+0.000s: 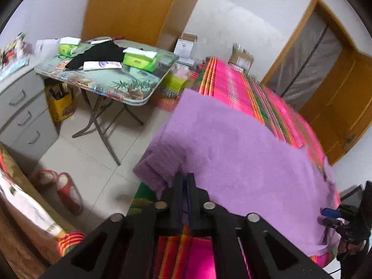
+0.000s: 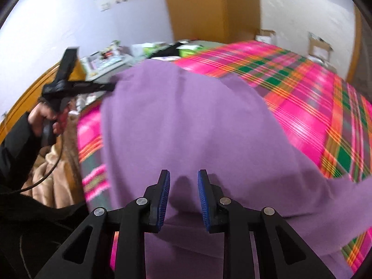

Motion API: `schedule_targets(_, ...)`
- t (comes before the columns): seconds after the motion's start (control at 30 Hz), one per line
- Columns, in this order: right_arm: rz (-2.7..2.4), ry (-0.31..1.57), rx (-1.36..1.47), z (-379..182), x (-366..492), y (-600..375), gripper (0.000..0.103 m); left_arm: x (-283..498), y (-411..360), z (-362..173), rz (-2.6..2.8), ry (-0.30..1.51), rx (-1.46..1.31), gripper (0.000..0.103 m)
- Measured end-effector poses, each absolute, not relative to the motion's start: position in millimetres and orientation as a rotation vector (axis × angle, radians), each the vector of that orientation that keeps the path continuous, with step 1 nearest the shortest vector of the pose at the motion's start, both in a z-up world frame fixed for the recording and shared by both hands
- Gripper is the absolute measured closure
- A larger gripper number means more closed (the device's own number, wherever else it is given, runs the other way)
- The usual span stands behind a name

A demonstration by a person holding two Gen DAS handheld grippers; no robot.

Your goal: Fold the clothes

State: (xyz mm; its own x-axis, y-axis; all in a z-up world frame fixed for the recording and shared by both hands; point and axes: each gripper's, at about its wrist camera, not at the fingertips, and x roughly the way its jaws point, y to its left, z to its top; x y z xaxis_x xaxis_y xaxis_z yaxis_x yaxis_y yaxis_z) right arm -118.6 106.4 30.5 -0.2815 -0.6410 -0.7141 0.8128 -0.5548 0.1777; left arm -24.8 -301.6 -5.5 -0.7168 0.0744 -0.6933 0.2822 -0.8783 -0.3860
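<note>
A purple fleece garment [image 1: 232, 153] lies spread over the bed's pink plaid cover [image 1: 234, 81]. In the left wrist view my left gripper [image 1: 184, 180] has its fingers pressed together on the garment's near-left edge. The right wrist view shows the same garment [image 2: 186, 121], and my left gripper [image 2: 111, 86] meets its far-left edge, held by a hand [image 2: 43, 116] in a black sleeve. My right gripper [image 2: 183, 181] hovers open just over the garment's near edge, blue pads [image 2: 165, 195] apart with only cloth below. The right gripper [image 1: 331, 217] also shows at the garment's right edge.
A folding table [image 1: 139, 86] left of the bed carries green tissue boxes [image 1: 139, 61] and a black cloth [image 1: 100, 54]. A grey drawer cabinet [image 1: 21, 111] and red slippers [image 1: 67, 193] sit on the tiled floor. Wooden doors [image 1: 344, 97] and cardboard boxes [image 1: 241, 59] stand beyond the bed.
</note>
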Motion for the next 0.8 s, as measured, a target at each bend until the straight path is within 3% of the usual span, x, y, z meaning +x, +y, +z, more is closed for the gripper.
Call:
schedule_targets(0.3,-2.021,0.162,0.969,49,-202,92,0.074,-43,-267,32,-2.819,0.592,1.069,0.099)
schedule_targets(0.53,-1.861,0.133,1.110,17,-257,40,0.074,-67,-263,3,-2.755,0.589,1.175,0.099)
schedule_targets(0.6,-1.845,0.111,1.118,11,-261,38,0.101,-63,-267,-1,-2.758,0.616,1.162,0.099)
schedule_targets(0.8,-1.997,-0.031,1.145,11,-289,73,0.103,-59,-271,-6,-2.769,0.646,1.135,0.099)
